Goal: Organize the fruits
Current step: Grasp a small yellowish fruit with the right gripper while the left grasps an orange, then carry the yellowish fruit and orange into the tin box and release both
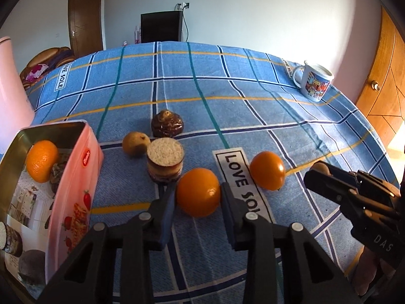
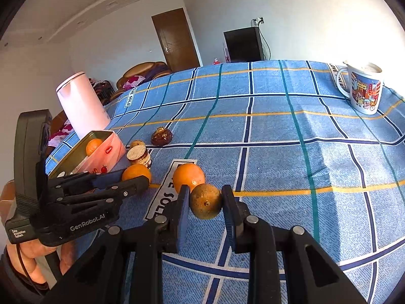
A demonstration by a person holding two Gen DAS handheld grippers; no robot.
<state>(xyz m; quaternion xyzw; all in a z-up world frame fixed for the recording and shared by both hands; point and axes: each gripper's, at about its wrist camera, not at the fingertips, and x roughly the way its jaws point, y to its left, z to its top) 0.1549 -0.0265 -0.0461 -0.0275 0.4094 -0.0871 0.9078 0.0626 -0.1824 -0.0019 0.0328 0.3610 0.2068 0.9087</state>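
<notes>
An open pink tin (image 1: pixel 76 177) stands at the left and holds an orange (image 1: pixel 41 160) and dark snacks. My left gripper (image 1: pixel 198 197) has its fingers on either side of an orange (image 1: pixel 198 192) lying on the blue checked cloth; whether they press it I cannot tell. A second orange (image 1: pixel 267 170) lies to its right. My right gripper (image 2: pixel 205 202) has its fingers close around a brownish-green round fruit (image 2: pixel 206 204) on the cloth. A small brownish fruit (image 1: pixel 135 143), a sandwich cookie (image 1: pixel 165 160) and a dark chocolate piece (image 1: pixel 167 124) lie behind.
A printed mug (image 2: pixel 363 88) stands at the table's far right corner. A pink kettle (image 2: pixel 81 101) stands at the far left behind the tin (image 2: pixel 106 152). A wooden door is at the right; a dark cabinet is behind the table.
</notes>
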